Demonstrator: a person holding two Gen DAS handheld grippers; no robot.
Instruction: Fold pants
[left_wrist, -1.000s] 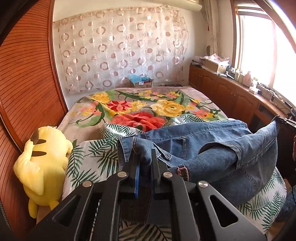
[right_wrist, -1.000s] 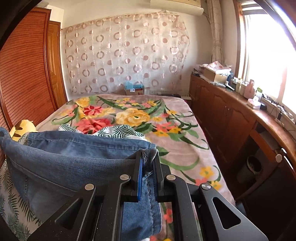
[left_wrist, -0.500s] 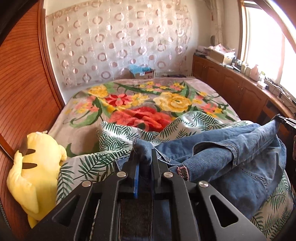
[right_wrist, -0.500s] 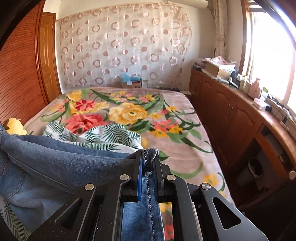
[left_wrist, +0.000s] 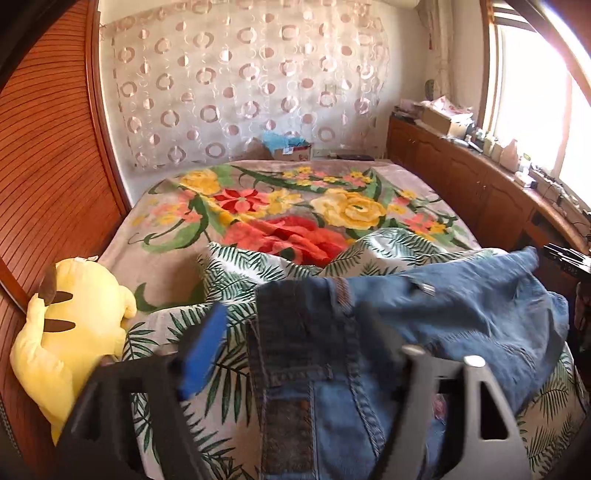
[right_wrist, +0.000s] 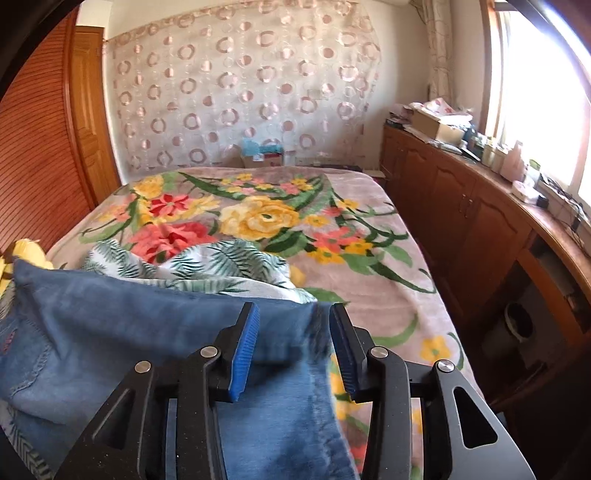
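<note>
We see matt blue denim pants, a plush floral blanket, glossy slatted wood doors, and sheer curtain cloth.

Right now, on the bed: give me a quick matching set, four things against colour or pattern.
Things:
1. pants
2. plush toy
3. blanket
4. sheet

Colour or pattern:
A. green palm leaves on white
B. plain yellow
C. blue denim
D. big red and yellow flowers

Pairs: 1-C, 2-B, 3-D, 4-A
</note>
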